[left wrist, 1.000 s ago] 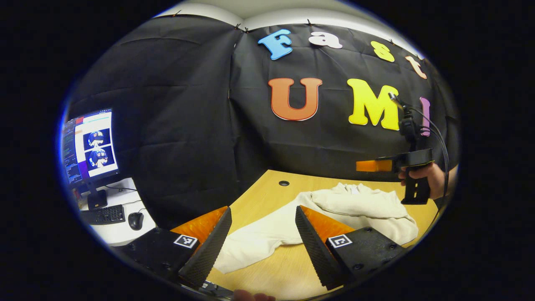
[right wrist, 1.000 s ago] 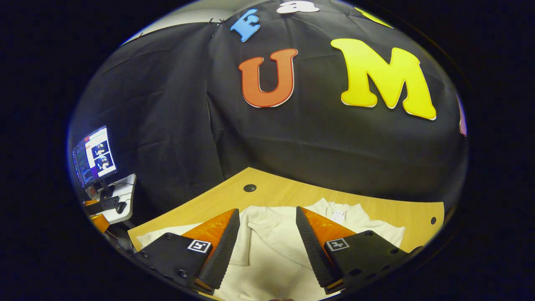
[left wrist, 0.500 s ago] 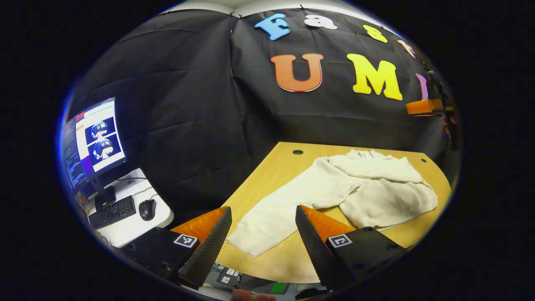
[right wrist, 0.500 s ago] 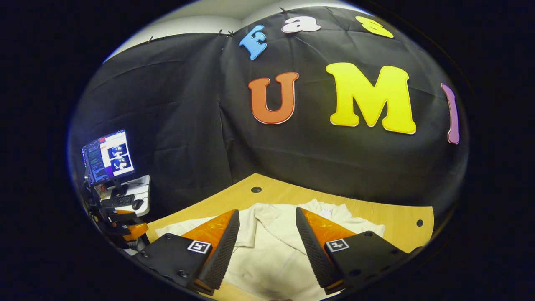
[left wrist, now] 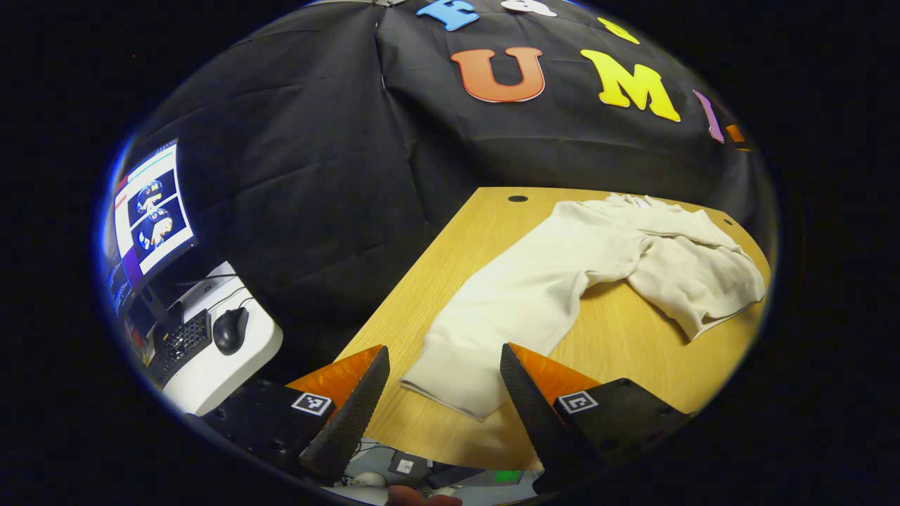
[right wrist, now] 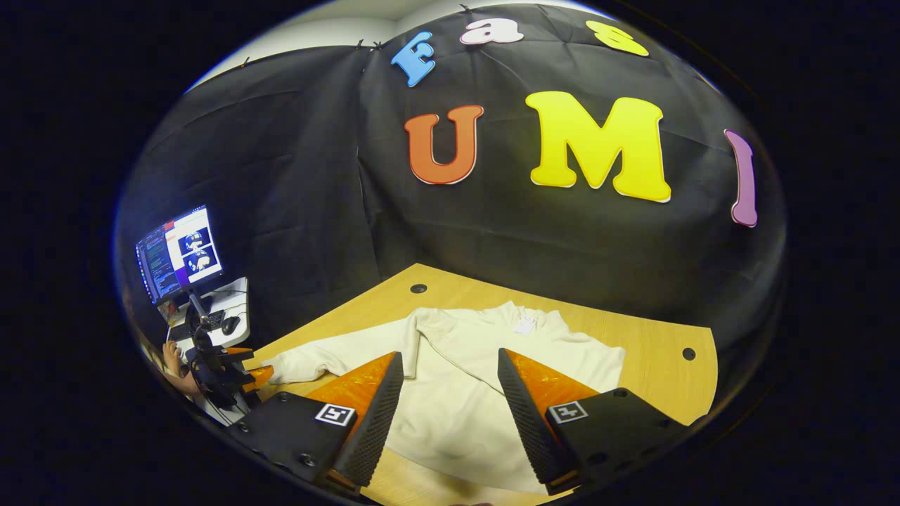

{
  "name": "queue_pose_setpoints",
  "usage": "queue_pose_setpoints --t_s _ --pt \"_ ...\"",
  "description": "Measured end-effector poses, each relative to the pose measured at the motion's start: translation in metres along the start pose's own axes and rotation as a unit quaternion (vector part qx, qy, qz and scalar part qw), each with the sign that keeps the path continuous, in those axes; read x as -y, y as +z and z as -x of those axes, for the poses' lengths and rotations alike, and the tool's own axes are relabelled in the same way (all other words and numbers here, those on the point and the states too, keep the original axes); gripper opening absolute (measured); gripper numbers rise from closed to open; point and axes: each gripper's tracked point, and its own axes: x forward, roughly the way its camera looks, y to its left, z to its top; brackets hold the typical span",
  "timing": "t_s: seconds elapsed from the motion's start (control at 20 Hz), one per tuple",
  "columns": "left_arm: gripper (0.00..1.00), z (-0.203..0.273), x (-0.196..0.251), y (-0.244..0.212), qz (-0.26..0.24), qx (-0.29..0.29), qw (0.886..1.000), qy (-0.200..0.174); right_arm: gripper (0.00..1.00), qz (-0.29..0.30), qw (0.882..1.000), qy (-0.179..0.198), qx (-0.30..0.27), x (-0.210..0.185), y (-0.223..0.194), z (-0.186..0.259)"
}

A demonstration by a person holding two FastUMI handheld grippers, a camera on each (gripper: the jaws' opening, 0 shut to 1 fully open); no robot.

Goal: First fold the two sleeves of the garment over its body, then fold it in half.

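Observation:
A cream sweatshirt (left wrist: 633, 239) lies on the wooden table (left wrist: 450, 267). One sleeve is folded across its body. The other sleeve (left wrist: 520, 295) stretches out towards the table's near corner, its cuff (left wrist: 450, 383) flat on the wood. My left gripper (left wrist: 444, 351) hovers open above that cuff and holds nothing. My right gripper (right wrist: 450, 355) is open above the sweatshirt's body (right wrist: 457, 407), also with nothing in it. In the right gripper view the outstretched sleeve (right wrist: 316, 355) points at the left gripper (right wrist: 235, 365), which a hand (right wrist: 172, 358) holds at the far left.
A side desk (left wrist: 211, 365) to the left carries a monitor (left wrist: 144, 211), a keyboard (left wrist: 176, 344) and a mouse (left wrist: 228, 330). Black cloth walls stand behind the table. The table has cable holes (left wrist: 517, 199) near its back edge, and its near corner drops off below the cuff.
Both grippers have lifted and drawn back from the sweatshirt. The left one now looks down on the outstretched sleeve's cuff. The sweatshirt has not moved in the last half second.

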Motion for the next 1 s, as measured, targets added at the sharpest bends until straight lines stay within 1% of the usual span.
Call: queue_pose_setpoints --t_s 0.1,0.25,0.35,0.4,0.45,0.5,0.6,0.65,0.7,0.75,0.8,0.85,0.9,0.95,1.0 --pt "1.0 -0.01 0.003 -0.009 0.007 -0.012 1.0 -0.017 0.84 -0.007 1.0 -0.008 -0.003 0.006 -0.003 0.002" --pt "1.0 -0.016 0.006 -0.016 -0.003 -0.021 0.999 -0.036 0.84 -0.015 1.0 -0.014 -0.008 0.006 -0.007 0.004" --pt "1.0 -0.019 0.008 -0.02 0.009 -0.027 0.998 -0.055 0.84 -0.018 1.0 -0.013 -0.01 0.004 -0.008 0.005" --pt "0.98 -0.02 0.01 -0.022 0.026 -0.033 0.997 -0.063 0.82 -0.021 1.0 -0.01 -0.011 0.002 -0.01 0.004" --pt "0.97 -0.019 0.01 -0.026 0.053 -0.044 0.996 -0.063 0.84 -0.03 0.999 -0.002 -0.014 -0.002 -0.011 0.005" --pt "0.96 -0.018 0.011 -0.024 0.061 -0.047 0.995 -0.064 0.84 -0.043 0.999 0.003 -0.017 -0.005 -0.014 0.005" --pt "0.95 -0.021 0.008 -0.023 0.046 -0.063 0.995 -0.069 0.84 -0.07 0.997 0.005 -0.019 -0.004 -0.014 0.004" --pt "0.94 -0.021 0.01 -0.024 0.05 -0.07 0.994 -0.069 0.84 -0.081 0.997 0.006 -0.017 -0.004 -0.013 0.004" --pt "0.88 -0.019 0.011 -0.024 0.05 -0.075 0.994 -0.069 0.84 -0.091 0.996 0.013 -0.015 -0.006 -0.013 0.007" --pt "0.87 -0.019 0.013 -0.023 0.051 -0.074 0.993 -0.074 0.84 -0.098 0.995 0.017 -0.014 -0.006 -0.013 0.009" --pt "0.77 -0.019 0.016 -0.022 0.056 -0.071 0.993 -0.079 0.85 -0.098 0.995 0.015 -0.015 -0.002 -0.015 0.011" --pt "0.67 -0.019 0.018 -0.023 0.059 -0.069 0.992 -0.084 0.88 -0.099 0.995 0.013 -0.015 0.003 -0.016 0.013" --pt "0.45 -0.018 0.02 -0.022 0.06 -0.07 0.992 -0.086 0.89 -0.103 0.995 0.01 -0.015 0.005 -0.017 0.013" --pt "0.37 -0.018 0.021 -0.023 0.063 -0.073 0.992 -0.086 0.89 -0.108 0.994 0.007 -0.015 0.009 -0.019 0.016" --pt "0.25 -0.018 0.021 -0.022 0.065 -0.076 0.991 -0.085 0.89 -0.113 0.993 0.004 -0.015 0.011 -0.021 0.019"
